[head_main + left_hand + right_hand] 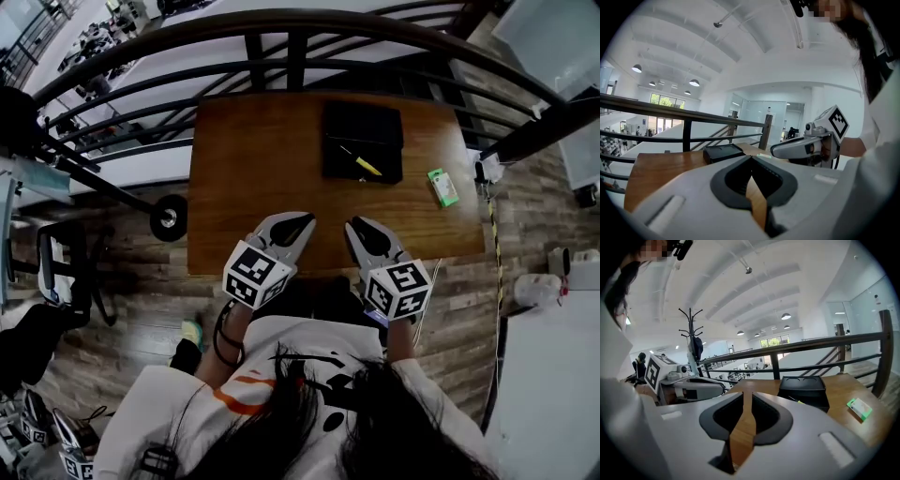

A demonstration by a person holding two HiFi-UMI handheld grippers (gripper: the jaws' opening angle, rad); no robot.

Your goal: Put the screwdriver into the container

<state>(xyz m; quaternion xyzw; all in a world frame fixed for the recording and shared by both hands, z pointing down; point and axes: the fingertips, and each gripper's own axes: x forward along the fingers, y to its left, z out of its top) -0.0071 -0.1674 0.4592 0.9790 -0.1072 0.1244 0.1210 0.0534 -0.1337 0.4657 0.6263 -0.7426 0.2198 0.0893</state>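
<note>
Left gripper [302,223] [751,158]: jaws closed tip to tip; nothing held; lower centre of head view, over the table's [253,169] near edge
Right gripper [354,227] [746,394]: jaws nearly together, thin slit only; empty; just beside the left one
Screwdriver [361,163]: yellow-handled; lying within the black container's [363,131] outline, upper centre, well apart from both grippers
Green box [442,186]: right of the container
</note>
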